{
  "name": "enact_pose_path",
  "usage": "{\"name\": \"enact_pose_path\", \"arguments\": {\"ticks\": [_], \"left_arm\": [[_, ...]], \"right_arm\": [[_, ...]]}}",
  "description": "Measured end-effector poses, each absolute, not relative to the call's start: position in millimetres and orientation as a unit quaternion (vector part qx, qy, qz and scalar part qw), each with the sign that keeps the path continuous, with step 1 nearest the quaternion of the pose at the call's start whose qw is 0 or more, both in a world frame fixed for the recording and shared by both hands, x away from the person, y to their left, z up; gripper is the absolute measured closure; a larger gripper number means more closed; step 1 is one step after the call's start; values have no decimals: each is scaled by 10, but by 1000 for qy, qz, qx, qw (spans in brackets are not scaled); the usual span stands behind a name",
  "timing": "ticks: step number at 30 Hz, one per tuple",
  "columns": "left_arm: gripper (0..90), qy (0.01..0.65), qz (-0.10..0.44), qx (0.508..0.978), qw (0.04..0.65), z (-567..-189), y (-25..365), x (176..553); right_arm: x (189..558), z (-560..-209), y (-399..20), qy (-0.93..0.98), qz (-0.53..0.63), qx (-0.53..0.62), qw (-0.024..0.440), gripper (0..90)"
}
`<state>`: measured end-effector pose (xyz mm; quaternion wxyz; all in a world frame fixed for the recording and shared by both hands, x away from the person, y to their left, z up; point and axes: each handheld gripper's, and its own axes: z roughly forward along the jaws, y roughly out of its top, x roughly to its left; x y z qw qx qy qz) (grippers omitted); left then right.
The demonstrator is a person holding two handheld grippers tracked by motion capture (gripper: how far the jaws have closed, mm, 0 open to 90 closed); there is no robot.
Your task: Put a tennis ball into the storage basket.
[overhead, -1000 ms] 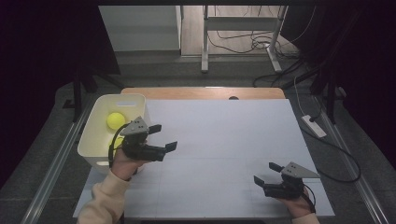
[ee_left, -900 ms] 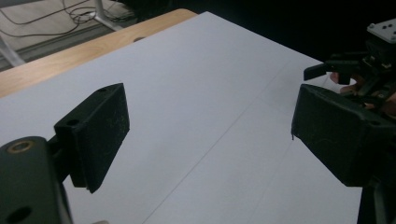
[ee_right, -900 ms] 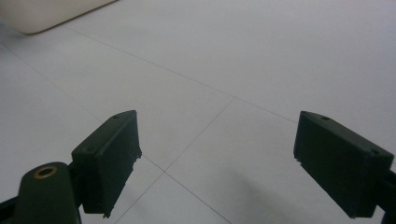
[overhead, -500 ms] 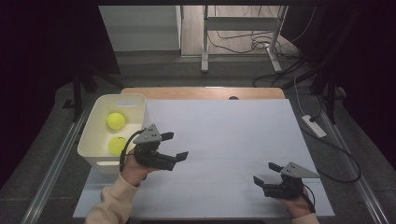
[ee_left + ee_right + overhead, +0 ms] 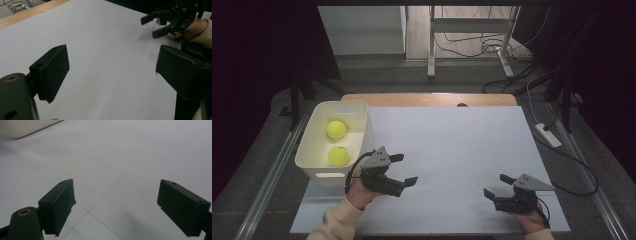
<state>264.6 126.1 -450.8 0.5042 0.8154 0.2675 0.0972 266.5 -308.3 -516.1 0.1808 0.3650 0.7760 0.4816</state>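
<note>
Near the table's left edge, two yellow-green tennis balls lie in the white plastic bin, just left of the empty, wide-open left gripper, nearer than the equally open, empty right gripper.

A white power strip lies on the floor right of the table. Cables trail beyond. A metal stand rises there.

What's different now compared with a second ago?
The left gripper has drawn back from the bin toward the person, jaws open and empty. A second ball now shows in the bin beside the first. The right gripper stayed put, open.
</note>
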Motion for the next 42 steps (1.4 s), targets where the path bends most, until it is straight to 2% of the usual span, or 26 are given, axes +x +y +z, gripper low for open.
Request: {"name": "enact_pose_path", "arguments": {"ticks": [18, 42], "left_arm": [[113, 301, 90, 817, 485, -5002, 1472, 2522], [114, 329, 97, 817, 464, -5231, 1730, 2397]], "right_arm": [[2661, -5166, -3073, 779, 481, 359, 179, 141], [2662, -5174, -3065, 781, 481, 356, 176, 141]]}}
